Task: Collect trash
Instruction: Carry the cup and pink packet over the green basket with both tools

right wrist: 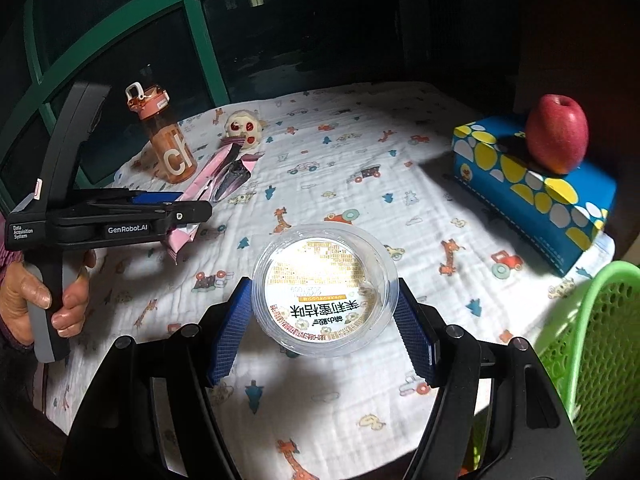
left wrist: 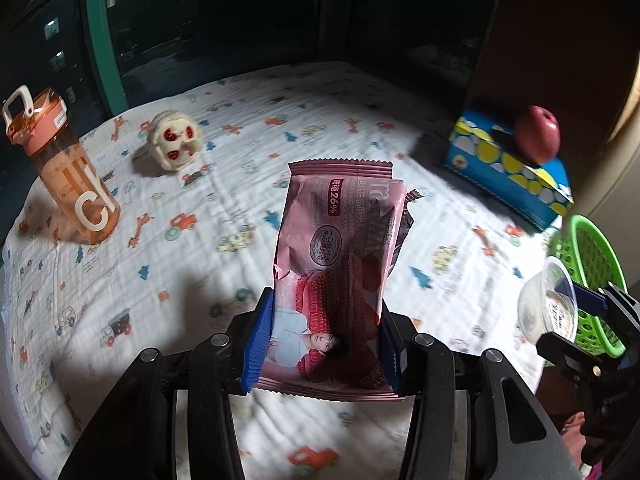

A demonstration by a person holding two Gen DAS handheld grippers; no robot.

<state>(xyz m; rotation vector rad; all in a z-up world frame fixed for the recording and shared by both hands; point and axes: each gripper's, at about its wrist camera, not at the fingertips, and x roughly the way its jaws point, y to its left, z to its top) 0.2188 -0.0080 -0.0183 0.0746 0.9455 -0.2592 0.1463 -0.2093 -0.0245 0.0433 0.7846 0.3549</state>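
Observation:
My left gripper [left wrist: 325,320] is shut on a pink snack wrapper [left wrist: 340,240], its blue pads pressing the lower sides; the wrapper stands up off the patterned tablecloth [left wrist: 160,280]. The right wrist view shows that wrapper [right wrist: 216,176] sticking out of the left gripper [right wrist: 192,210], which a hand [right wrist: 40,296] holds. My right gripper [right wrist: 324,312] is shut on a clear plastic cup [right wrist: 326,292] with a gold printed lid, held above the cloth. In the left wrist view that cup [left wrist: 540,308] and the right gripper [left wrist: 568,316] hang in front of a green basket [left wrist: 592,248].
The green mesh basket [right wrist: 592,320] sits at the table's right edge. A blue tissue box [right wrist: 532,184] with a red apple [right wrist: 558,134] on top lies far right. An orange water bottle [right wrist: 168,148] and a skull-like toy [right wrist: 244,128] stand far left. Dark windows lie behind.

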